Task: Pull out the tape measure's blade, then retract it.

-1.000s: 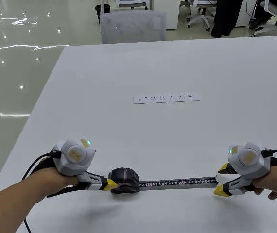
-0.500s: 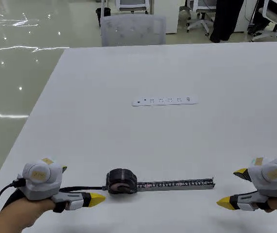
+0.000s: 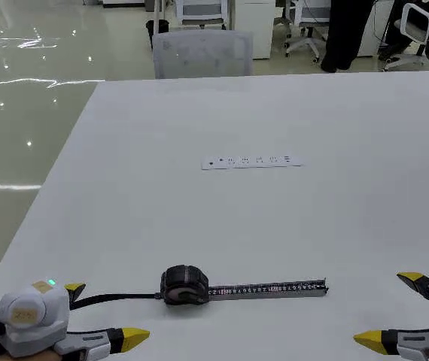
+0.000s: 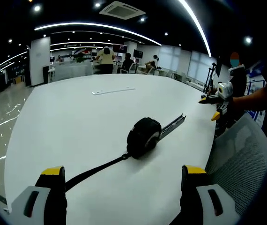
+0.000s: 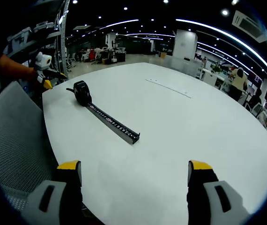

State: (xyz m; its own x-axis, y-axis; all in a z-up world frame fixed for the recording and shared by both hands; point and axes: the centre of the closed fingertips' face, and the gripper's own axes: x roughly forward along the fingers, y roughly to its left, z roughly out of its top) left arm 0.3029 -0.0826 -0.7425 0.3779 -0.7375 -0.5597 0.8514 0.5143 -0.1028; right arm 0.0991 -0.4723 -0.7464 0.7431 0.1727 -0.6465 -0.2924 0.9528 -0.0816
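The black tape measure [image 3: 184, 285] lies on the white table [image 3: 275, 218] near its front edge. Its blade [image 3: 271, 288] is pulled out to the right and rests flat, and a black strap [image 3: 117, 298] trails left from the case. My left gripper [image 3: 105, 312] is open at the lower left, apart from the case. My right gripper [image 3: 389, 310] is open at the lower right, clear of the blade's end. In the left gripper view the tape measure [image 4: 144, 136] lies ahead between my open left gripper [image 4: 123, 171] jaws. In the right gripper view the blade [image 5: 114, 124] points toward my open right gripper [image 5: 136, 165].
A white power strip [image 3: 252, 161] lies flat at the table's middle. A grey chair [image 3: 202, 53] stands at the far edge, with office chairs and a person's legs beyond. The glossy floor drops off to the left of the table.
Both grippers have drawn back from the tape measure toward the near edge, the left off the case and the right off the blade's end. The blade stays extended on the table.
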